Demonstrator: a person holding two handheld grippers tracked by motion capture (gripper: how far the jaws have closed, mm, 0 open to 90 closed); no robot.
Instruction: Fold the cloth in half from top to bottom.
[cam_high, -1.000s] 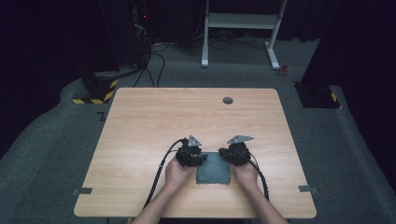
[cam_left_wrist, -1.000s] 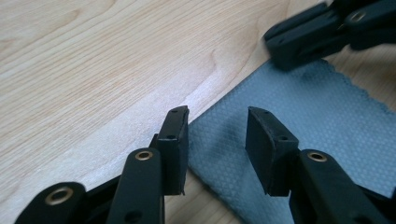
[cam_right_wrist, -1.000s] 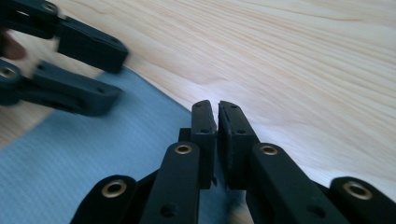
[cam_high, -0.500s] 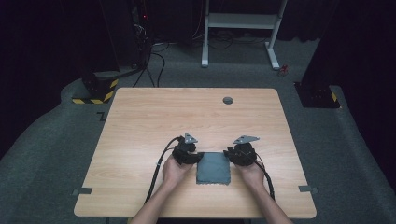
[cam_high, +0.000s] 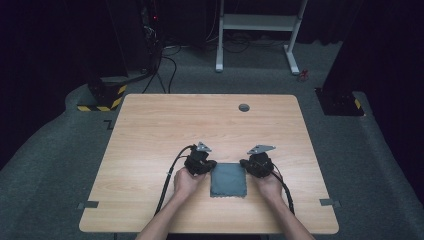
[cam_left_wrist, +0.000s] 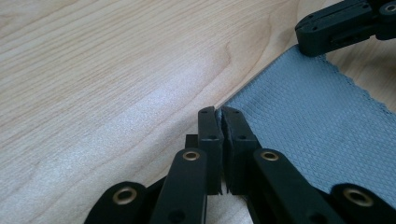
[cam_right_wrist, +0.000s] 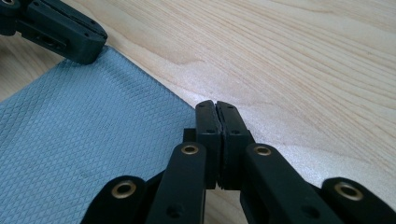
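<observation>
High view shows your left gripper (cam_high: 212, 165) and right gripper (cam_high: 243, 163) have spread apart, each now pinching a far corner of the grey cloth (cam_high: 228, 179). It lies flat near the table's (cam_high: 150, 130) near edge, probably ready for folding.

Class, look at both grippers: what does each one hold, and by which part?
Each is shut on the grey textured cloth at a far corner: the left gripper at the far-left one, the right gripper at the far-right one.
</observation>
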